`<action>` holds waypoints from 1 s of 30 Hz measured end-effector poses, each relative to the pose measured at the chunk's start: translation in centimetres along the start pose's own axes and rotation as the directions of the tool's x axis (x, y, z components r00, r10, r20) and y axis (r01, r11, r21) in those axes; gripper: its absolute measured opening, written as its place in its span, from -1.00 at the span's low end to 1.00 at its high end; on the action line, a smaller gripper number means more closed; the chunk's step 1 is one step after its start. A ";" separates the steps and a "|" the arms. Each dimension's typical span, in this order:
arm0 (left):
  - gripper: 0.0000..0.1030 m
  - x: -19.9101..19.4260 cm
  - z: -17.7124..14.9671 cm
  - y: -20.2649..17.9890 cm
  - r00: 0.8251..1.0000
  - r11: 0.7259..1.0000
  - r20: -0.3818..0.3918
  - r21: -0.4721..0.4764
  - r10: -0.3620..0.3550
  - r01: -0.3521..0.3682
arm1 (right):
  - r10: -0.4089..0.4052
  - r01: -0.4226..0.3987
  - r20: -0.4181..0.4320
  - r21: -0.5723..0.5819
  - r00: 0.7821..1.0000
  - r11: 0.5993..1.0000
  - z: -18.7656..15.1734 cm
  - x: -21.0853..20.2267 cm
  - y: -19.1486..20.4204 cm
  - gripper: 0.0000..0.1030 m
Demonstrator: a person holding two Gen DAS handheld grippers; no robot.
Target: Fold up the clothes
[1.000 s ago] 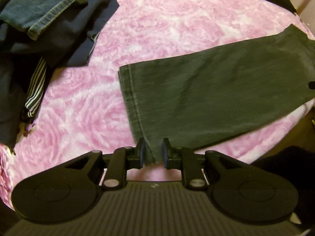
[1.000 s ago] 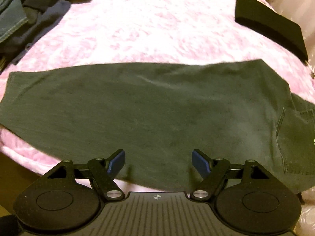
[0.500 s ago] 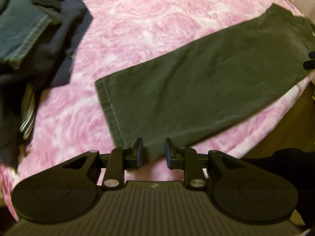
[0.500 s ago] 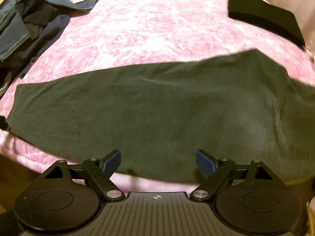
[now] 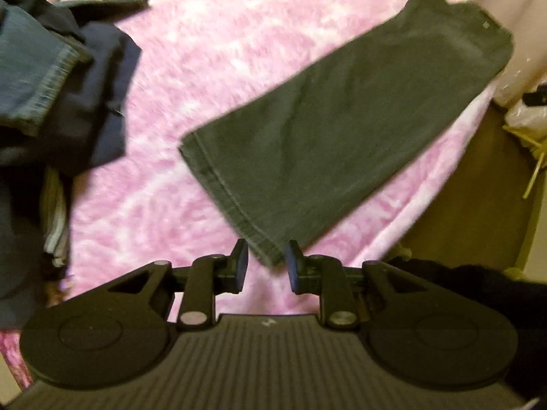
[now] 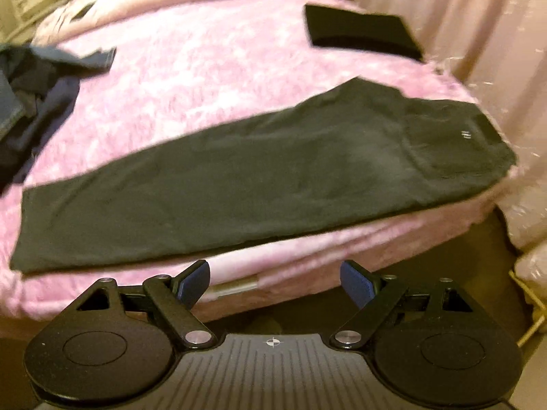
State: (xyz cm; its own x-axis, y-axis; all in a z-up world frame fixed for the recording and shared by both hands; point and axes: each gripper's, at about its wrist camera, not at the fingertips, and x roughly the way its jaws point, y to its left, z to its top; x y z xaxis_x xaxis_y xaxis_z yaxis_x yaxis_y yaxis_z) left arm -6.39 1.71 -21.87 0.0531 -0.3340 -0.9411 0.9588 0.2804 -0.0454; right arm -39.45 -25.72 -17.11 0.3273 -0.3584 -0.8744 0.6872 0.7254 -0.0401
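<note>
Trousers (image 5: pixel 335 130) lie folded lengthwise on pink blanket (image 5: pixel 212 54). My left gripper (image 5: pixel 265 266), slightly parted, frames their hem corner without pinching; right gripper (image 6: pixel 275 282) spread wide, empty.

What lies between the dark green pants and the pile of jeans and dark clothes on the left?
Only bare pink blanket. The left wrist view shows an open strip of it separating the green pants from the clothes pile, with nothing lying there.
</note>
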 end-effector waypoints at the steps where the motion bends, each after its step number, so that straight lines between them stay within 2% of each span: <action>1: -0.60 -0.9 0.0 0.1 1.000 1.000 0.008 0.007 -0.006 0.006 | -0.013 0.013 0.013 0.027 1.000 1.000 -0.3 -1.0 0.5 0.67; 4: -0.53 -3.3 0.3 0.2 0.999 0.999 0.027 0.039 -0.026 0.025 | -0.049 0.046 0.038 0.079 0.998 0.996 -0.5 -3.5 1.4 0.67; 5: -0.47 -3.9 0.5 -0.1 0.999 0.998 0.030 0.056 -0.029 0.027 | -0.059 0.055 0.045 0.089 0.997 0.994 -0.5 -4.3 1.7 0.74; 6: -0.44 -4.5 0.7 -0.4 0.999 0.997 0.033 0.074 -0.031 0.029 | -0.071 0.065 0.051 0.099 0.996 0.993 -0.6 -5.1 1.9 0.93; 9: -0.21 -5.9 1.4 -1.4 0.999 0.994 0.044 0.110 -0.033 0.028 | -0.107 0.100 0.065 0.111 0.992 0.989 -0.3 -6.7 1.5 0.99; 12: 0.08 -6.8 2.1 -2.1 0.998 0.993 0.057 0.112 -0.035 0.029 | -0.121 0.112 0.057 0.140 0.991 0.984 0.0 -7.6 0.5 0.99; 14: 0.37 -7.1 2.5 -2.5 0.998 0.994 0.058 0.102 -0.032 0.026 | -0.121 0.113 0.043 0.165 0.992 0.980 0.2 -7.8 -0.3 0.99; 15: 0.43 -7.3 2.7 -2.8 0.998 0.995 0.058 0.097 -0.031 0.025 | -0.124 0.115 0.039 0.170 0.992 0.979 0.3 -7.9 -0.7 0.99; 17: 0.71 -7.5 3.0 -3.3 0.997 0.995 0.061 0.095 -0.038 0.032 | -0.126 0.117 0.037 0.177 0.991 0.977 0.7 -8.3 -1.2 0.99; 18: 0.77 -7.7 3.2 -3.5 0.997 0.995 0.066 0.096 -0.037 0.030 | -0.127 0.119 0.034 0.181 0.991 0.976 0.8 -8.4 -1.4 0.99; 22: 0.90 -8.2 4.0 -4.3 0.996 0.994 0.085 0.113 -0.020 0.010 | -0.134 0.126 0.024 0.195 0.991 0.973 1.0 -8.9 -1.8 0.99; 30: 0.92 -8.6 4.0 -4.3 0.995 0.992 0.097 0.126 -0.012 -0.001 | -0.126 0.120 0.019 0.200 0.992 0.973 0.8 -9.6 -1.1 0.99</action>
State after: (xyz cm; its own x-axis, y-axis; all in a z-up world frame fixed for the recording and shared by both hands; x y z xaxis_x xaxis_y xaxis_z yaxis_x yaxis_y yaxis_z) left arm -9.82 -0.18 -12.23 0.0688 -0.4231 -0.9035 0.9862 0.1653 -0.0024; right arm -42.82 -23.59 -8.30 0.2505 -0.4584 -0.8527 0.8369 0.5453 -0.0473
